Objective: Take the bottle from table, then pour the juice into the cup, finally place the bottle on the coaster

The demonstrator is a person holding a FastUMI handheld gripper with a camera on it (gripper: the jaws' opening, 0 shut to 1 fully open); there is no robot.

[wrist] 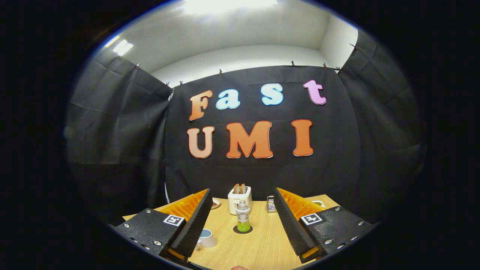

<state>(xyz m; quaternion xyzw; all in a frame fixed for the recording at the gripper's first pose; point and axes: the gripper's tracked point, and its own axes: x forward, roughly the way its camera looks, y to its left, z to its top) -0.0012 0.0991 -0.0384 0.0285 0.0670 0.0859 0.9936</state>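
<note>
A small clear bottle (243, 217) with a white cap and green juice in its lower part stands upright on a dark round coaster (243, 229) on the wooden table (258, 243). My gripper (243, 197) is open, its fingers spread wide to either side of the bottle and well back from it. Nothing is held between them. A white cup (206, 237) with a bluish inside stands on the table beside the left finger (197, 221), partly hidden by it.
A white toaster (239, 198) with two slices in it stands behind the bottle near the table's far edge. Right of it is a small metal object (270, 203). A plate (215, 203) peeks past the left finger, another dish (318, 203) past the right one.
</note>
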